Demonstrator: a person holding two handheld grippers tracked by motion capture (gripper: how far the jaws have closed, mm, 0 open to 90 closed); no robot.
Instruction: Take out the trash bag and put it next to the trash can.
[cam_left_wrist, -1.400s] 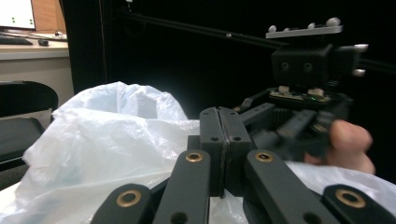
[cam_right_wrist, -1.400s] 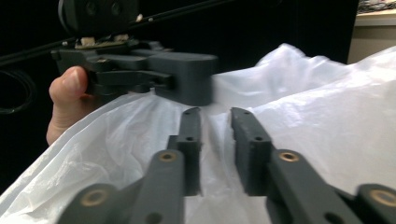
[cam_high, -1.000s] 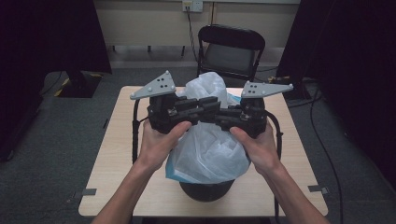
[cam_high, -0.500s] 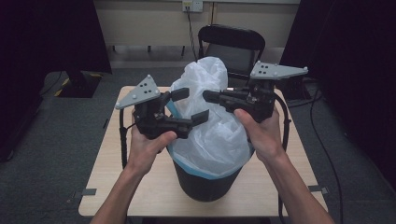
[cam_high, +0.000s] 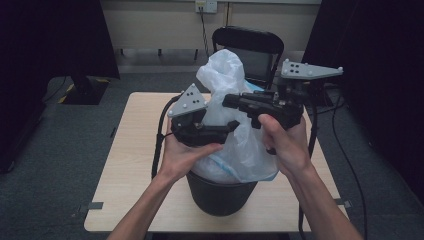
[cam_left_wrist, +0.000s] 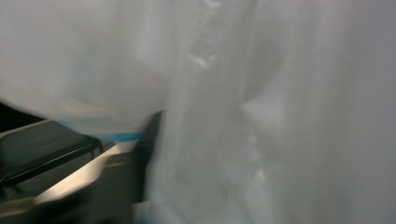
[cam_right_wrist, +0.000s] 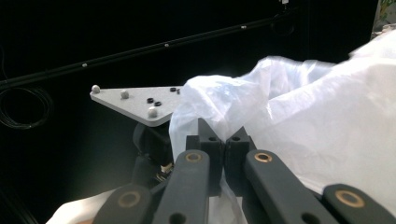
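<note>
A white plastic bag (cam_high: 235, 100) with a blue hem stands tall out of a black bin (cam_high: 220, 192) on the table. My right gripper (cam_high: 227, 101) holds it up, shut on a pinch of the film near the top; the closed jaws (cam_right_wrist: 224, 140) show the film caught between them. My left gripper (cam_high: 232, 125) lies lower against the bag's left side, pointing into it. Its jaws have just been closing, with the bag's film (cam_left_wrist: 261, 112) pressed right up to its camera. Whether the pads press on the film is hidden.
The bin sits near the front edge of a light wooden table (cam_high: 135, 165). A black chair (cam_high: 250, 45) stands behind the table. The left gripper's grey plate (cam_right_wrist: 135, 105) appears beyond the bag in the right gripper view. Dark curtains stand on both sides.
The right gripper has lifted the bag higher out of the bin. The left gripper left the bag's top, swung out left, then came back lower against the bag's side.
</note>
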